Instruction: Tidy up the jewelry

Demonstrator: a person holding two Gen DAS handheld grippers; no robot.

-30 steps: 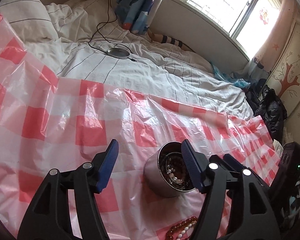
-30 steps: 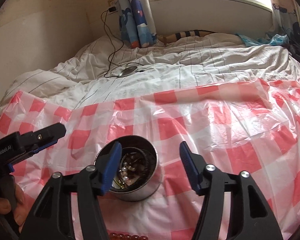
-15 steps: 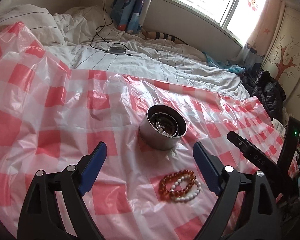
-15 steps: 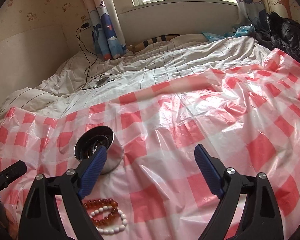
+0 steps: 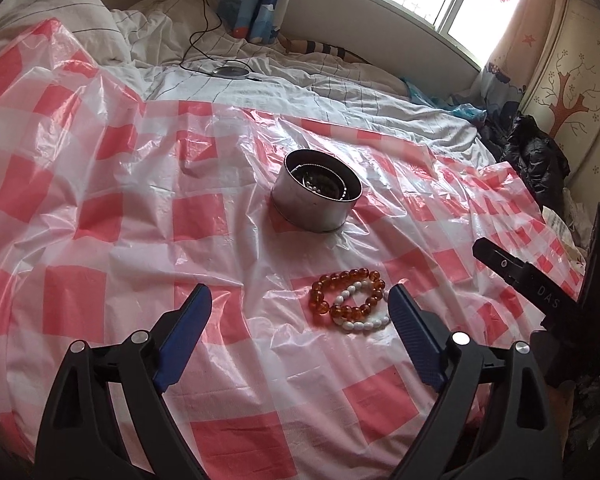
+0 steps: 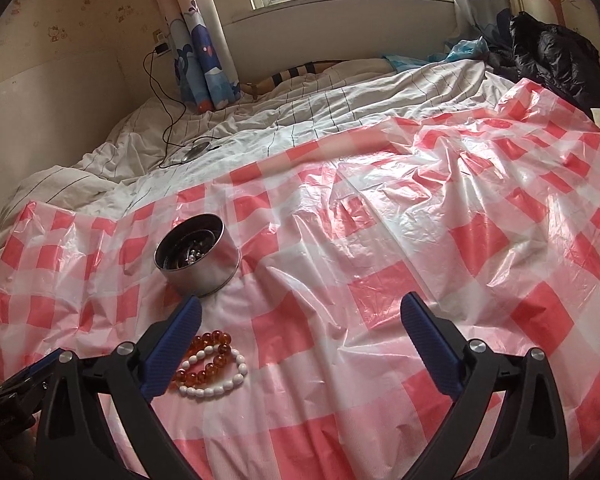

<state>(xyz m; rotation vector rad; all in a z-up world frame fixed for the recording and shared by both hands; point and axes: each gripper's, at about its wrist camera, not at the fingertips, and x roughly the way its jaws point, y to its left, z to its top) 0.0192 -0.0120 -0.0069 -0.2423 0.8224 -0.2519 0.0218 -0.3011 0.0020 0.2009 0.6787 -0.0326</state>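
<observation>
Left gripper (image 5: 298, 306) was spread wide over the pink-and-white checked plastic sheet (image 5: 140, 216), nothing between the blue pads; jaws had just been opening, only slightly in the last half second. Right gripper (image 6: 300, 320) likewise wide apart and empty, jaws just been opening further.

Two bracelets lay loose on the sheet, overlapping: amber bead bracelet (image 5: 346, 294) and white bead bracelet (image 5: 360, 322). In the left view they sat just beside the right pad tip; in the right view, just beside the left pad. Neither gripper touched them.

Round metal tin (image 5: 316, 196) stood upright on the sheet beyond the bracelets, near but apart, open top, with beaded jewelry inside. Striped white bedding (image 6: 340, 104) lay behind the sheet.
</observation>
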